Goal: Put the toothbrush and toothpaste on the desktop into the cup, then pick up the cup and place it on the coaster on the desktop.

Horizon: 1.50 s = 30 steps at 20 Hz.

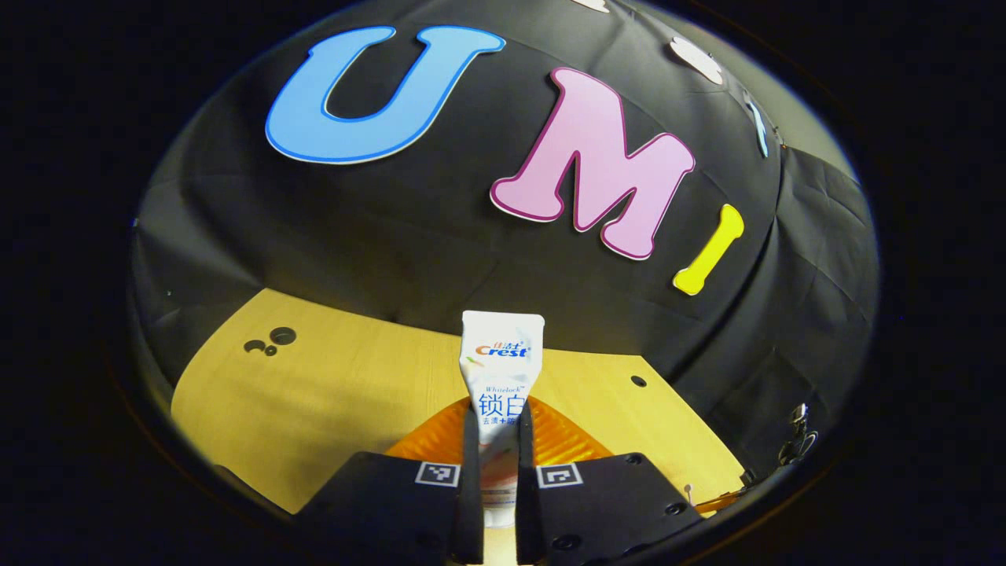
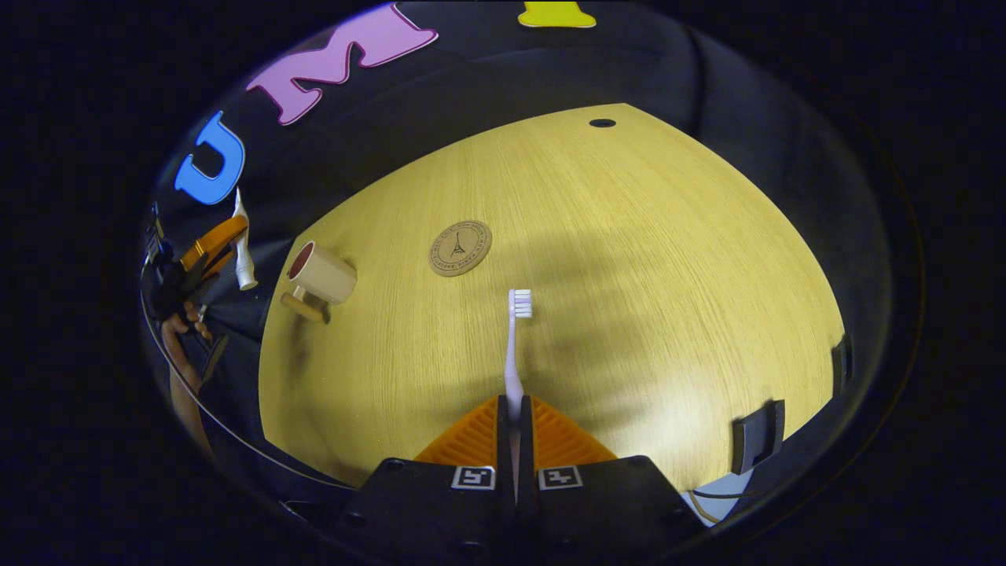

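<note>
In the left gripper view, the left gripper (image 1: 497,440), black with orange ribbed fingers, is clamped on a white toothpaste tube (image 1: 501,369) with blue and red print; both fingers press its sides, and the tube stands upright between them, its flat crimped end at twelve o'clock, lifted above the pale yellow wooden desktop (image 1: 330,393). In the right gripper view, going from the nine o'clock edge toward three o'clock: the same tube shows far off in the other gripper, with a hand (image 2: 185,330) beneath it, beyond the desk's edge; next comes a beige cup (image 2: 322,275) with a dark red inside and a side handle, standing on the desk near its ten o'clock edge with nothing visible in it; then a round tan cork coaster (image 2: 460,248) with a dark printed tower, lying bare at about eleven o'clock from centre, apart from the cup. At six o'clock the right gripper (image 2: 515,440) is clenched on the handle of a slim white toothbrush (image 2: 513,354), whose bristled head points to twelve o'clock, toward the coaster but well short of it.
</note>
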Motion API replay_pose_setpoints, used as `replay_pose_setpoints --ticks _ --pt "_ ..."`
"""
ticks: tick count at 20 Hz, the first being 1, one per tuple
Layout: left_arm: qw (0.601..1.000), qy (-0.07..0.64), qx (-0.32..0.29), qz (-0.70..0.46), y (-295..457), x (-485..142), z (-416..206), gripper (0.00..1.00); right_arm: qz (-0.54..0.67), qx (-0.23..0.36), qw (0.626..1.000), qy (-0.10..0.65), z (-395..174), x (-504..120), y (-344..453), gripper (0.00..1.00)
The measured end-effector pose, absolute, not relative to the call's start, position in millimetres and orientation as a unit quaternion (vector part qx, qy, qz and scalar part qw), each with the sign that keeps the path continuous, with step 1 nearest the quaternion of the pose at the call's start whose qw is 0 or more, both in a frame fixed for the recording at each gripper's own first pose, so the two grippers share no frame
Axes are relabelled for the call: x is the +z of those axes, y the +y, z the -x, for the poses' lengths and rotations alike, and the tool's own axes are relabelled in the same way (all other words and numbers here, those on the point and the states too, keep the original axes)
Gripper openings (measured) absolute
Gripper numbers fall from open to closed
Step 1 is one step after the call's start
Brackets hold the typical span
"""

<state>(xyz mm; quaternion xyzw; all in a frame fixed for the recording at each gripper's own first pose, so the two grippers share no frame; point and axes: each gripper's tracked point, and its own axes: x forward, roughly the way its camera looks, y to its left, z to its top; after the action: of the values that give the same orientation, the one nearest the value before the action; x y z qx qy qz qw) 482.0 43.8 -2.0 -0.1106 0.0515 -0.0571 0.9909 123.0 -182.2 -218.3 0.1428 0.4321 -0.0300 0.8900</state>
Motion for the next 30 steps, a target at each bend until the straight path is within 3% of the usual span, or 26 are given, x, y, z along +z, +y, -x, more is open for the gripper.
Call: replay_pose_setpoints --ticks 7,14,19,22,23,27,28,30 --pt "0.991 0.017 -0.052 0.122 61 -14 -539 0.21 -0.153 -0.053 0.884 0.439 -128 -216 -204 0.05" --pt "0.995 0.022 -0.064 0.067 51 -55 -546 0.21 -0.147 -0.047 0.881 0.446 -133 -216 -201 0.05" --pt "0.998 0.045 -0.036 0.022 55 -78 -539 0.3 -0.148 -0.047 0.882 0.445 -135 -216 -203 0.05" --pt "0.998 0.056 -0.02 0.004 60 -84 -524 0.49 -0.144 -0.043 0.886 0.438 -140 -213 -201 0.05" --pt "0.999 0.05 -0.015 0.006 62 -79 -517 0.61 -0.14 -0.04 0.889 0.434 -143 -212 -200 0.05" --pt "0.999 0.031 0.023 0.027 81 -63 -474 0.84 -0.109 -0.013 0.908 0.404 -163 -190 -185 0.05" --pt "0.999 0.03 0.033 0.031 85 -63 -458 0.99 -0.111 -0.005 0.912 0.395 -170 -181 -178 0.05" --pt "0.997 0.029 0.051 0.041 89 -64 -428 0.98 -0.124 0.013 0.919 0.374 -189 -164 -158 0.05"
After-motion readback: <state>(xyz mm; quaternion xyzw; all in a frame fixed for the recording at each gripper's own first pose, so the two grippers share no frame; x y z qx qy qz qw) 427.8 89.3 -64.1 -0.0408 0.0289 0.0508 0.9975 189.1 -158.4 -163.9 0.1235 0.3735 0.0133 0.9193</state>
